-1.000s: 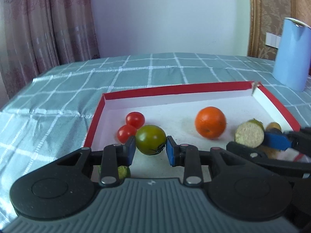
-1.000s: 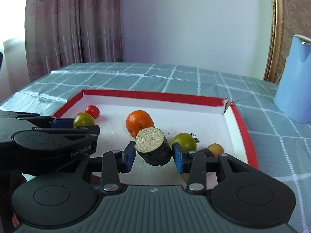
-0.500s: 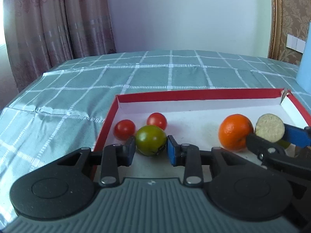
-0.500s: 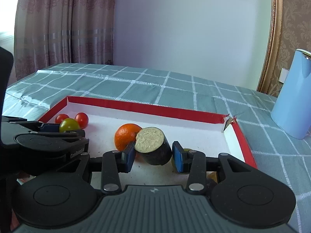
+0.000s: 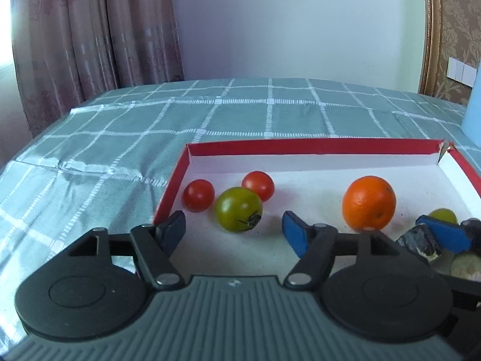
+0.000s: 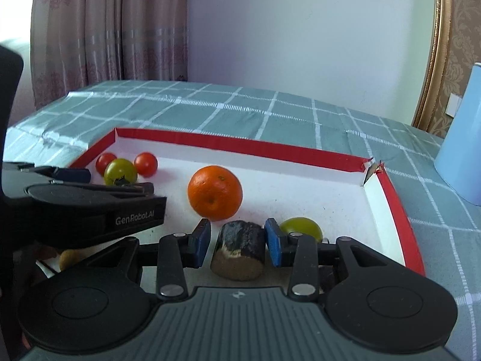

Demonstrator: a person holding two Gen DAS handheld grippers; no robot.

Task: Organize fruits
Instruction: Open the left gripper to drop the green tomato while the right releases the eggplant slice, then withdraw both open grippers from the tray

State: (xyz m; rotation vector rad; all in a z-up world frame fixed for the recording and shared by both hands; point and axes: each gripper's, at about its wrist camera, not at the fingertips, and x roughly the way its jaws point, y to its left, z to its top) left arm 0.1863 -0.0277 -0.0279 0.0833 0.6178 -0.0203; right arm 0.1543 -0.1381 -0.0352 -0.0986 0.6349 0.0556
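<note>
Left gripper [image 5: 234, 233], jaws now spread, has released the glossy green tomato [image 5: 239, 209]; right gripper [image 6: 237, 242] brackets the rough-cut eggplant chunk [image 6: 239, 249], grip unclear.

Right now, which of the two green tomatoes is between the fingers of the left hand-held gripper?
The green tomato beside the two red cherry tomatoes, lying free between open fingers; the other green tomato sits near the tray's right side.

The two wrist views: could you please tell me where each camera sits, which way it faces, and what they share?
Left wrist: sits on the left tool, facing the tray's left end; open black-and-blue fingers frame the round green tomato; the right tool's blue pad shows at right.
Right wrist: sits on the right tool, facing the tray's middle; its fingers flank the dark cut eggplant chunk; the left tool's black body shows at left.
Shared: the red-rimmed white cardboard tray, round orange and checked green tablecloth.
</note>
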